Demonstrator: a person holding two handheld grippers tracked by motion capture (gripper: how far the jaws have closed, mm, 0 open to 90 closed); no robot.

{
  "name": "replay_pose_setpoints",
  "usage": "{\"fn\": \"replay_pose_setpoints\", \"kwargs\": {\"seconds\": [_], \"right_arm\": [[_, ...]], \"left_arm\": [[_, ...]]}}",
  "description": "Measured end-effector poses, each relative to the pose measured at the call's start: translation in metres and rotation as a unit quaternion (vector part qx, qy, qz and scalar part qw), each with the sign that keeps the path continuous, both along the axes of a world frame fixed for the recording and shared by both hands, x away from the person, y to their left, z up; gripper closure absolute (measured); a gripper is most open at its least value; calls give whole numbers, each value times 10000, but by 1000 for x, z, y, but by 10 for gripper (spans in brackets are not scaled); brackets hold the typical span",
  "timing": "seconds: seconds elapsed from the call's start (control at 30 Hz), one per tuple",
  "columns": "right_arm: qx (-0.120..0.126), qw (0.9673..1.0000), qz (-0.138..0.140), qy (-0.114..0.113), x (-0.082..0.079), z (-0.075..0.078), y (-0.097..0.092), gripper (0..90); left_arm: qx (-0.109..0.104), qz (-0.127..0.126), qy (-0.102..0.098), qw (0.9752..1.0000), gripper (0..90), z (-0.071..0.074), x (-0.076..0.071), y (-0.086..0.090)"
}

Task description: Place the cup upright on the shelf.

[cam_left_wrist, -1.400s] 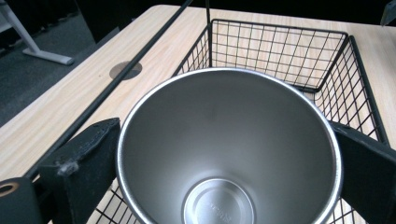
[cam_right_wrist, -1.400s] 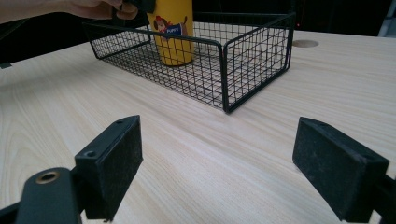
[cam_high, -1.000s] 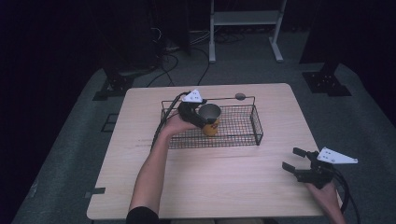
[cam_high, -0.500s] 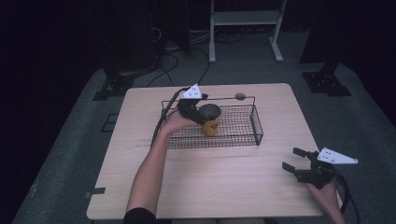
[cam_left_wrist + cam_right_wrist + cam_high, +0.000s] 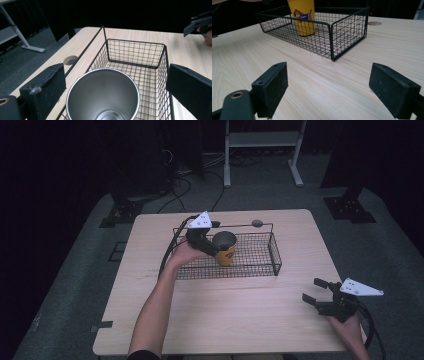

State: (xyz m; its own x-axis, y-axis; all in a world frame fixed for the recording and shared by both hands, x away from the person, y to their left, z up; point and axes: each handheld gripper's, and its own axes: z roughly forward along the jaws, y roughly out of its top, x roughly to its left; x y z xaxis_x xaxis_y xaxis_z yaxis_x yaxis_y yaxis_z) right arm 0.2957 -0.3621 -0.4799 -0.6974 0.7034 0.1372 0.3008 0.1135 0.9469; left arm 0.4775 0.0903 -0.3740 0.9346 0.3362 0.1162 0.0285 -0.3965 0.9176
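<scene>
From the high view, the yellow cup [image 5: 225,249] stands inside the wire basket [image 5: 260,270]. In the left gripper view, the left gripper [image 5: 113,85] straddles its rim, jaws spread, untouching. In the right gripper view, the right gripper [image 5: 328,87] gapes over bare table [image 5: 317,82].

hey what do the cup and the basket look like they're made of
Cup: likely stainless steel inside, a brushed grey sheen with soft reflections; the outside is yellow with a printed cartoon, probably painted or wrapped. Basket: thin metal wire in a welded grid, with a black coating that looks matte.
</scene>
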Motion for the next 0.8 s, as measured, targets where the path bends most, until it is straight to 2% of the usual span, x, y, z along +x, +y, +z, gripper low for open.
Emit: {"fn": "replay_pose_setpoints", "kwargs": {"seconds": [0.37, 0.57, 0.8], "right_arm": [[17, 10000, -4, -5, 0, 0, 0, 144], [31, 10000, -8, 6, 0, 0, 0, 144], [29, 10000, -10, -2, 0, 0, 0, 144]], "left_arm": [[-144, 11, -66, 9999, 21, 3, -14, 9], [-137, -3, -101, 9999, 21, 2, -21, 12], [-127, -56, -131, 9998, 21, 9, -32, 16]]}}
